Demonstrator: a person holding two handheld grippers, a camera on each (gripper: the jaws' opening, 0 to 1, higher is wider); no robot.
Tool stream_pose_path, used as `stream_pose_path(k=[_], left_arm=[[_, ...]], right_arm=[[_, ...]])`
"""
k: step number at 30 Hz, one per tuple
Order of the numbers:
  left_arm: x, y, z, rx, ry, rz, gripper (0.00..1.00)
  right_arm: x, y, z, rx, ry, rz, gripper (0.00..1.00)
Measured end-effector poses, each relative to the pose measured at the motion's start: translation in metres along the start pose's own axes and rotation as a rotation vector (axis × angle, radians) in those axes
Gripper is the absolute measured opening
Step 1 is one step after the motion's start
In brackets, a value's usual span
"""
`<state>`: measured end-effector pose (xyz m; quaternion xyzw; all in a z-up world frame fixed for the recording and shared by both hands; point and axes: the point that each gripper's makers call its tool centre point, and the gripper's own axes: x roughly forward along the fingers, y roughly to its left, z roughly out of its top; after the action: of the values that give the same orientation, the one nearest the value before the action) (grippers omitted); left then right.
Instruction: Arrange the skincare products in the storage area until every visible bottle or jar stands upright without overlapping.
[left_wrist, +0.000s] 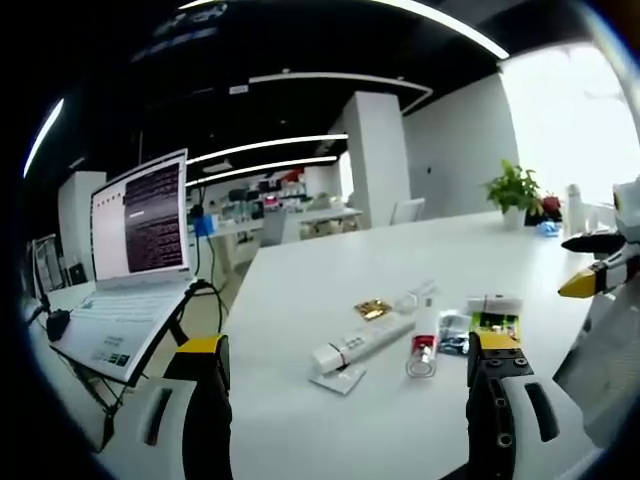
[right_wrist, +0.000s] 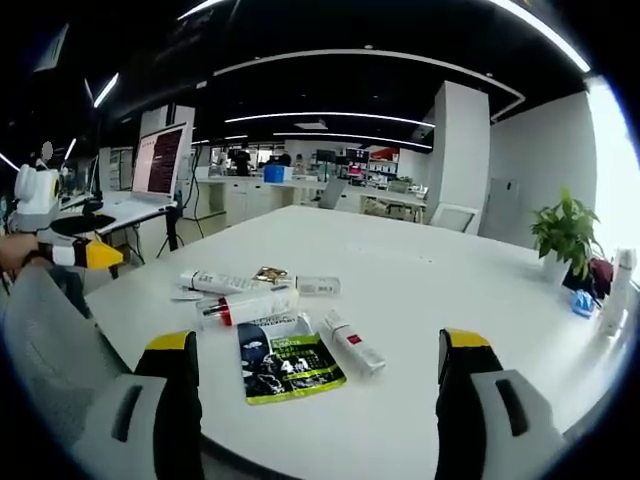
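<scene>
Several skincare items lie flat in a loose cluster on the white table (right_wrist: 430, 280). In the right gripper view a green and black sachet (right_wrist: 288, 365) is nearest. Around it lie a white tube with red print (right_wrist: 350, 342), a white tube with a red band (right_wrist: 247, 307), a long white tube (right_wrist: 215, 283), a gold packet (right_wrist: 270, 275) and a small clear bottle (right_wrist: 318, 286). My right gripper (right_wrist: 320, 400) is open just short of the sachet. In the left gripper view the long white tube (left_wrist: 360, 342), the red-capped tube (left_wrist: 425, 340) and the green sachet (left_wrist: 495, 322) lie ahead of my open left gripper (left_wrist: 350, 400).
An open laptop (left_wrist: 140, 260) stands on a stand left of the table. A potted plant (right_wrist: 565, 235) and small bottles sit at the far corner. A grey sleeve (right_wrist: 50, 330) fills the lower left of the right gripper view. The table's far half is bare.
</scene>
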<state>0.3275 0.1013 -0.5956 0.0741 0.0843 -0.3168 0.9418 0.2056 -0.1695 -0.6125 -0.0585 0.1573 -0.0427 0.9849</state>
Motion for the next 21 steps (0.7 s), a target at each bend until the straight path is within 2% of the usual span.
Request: stream_pose_path(k=[21], left_arm=[[0.0008, 0.0002, -0.0031, 0.023, 0.017, 0.004, 0.97]], right_arm=[[0.0007, 0.0006, -0.0006, 0.0, 0.003, 0.005, 1.0]])
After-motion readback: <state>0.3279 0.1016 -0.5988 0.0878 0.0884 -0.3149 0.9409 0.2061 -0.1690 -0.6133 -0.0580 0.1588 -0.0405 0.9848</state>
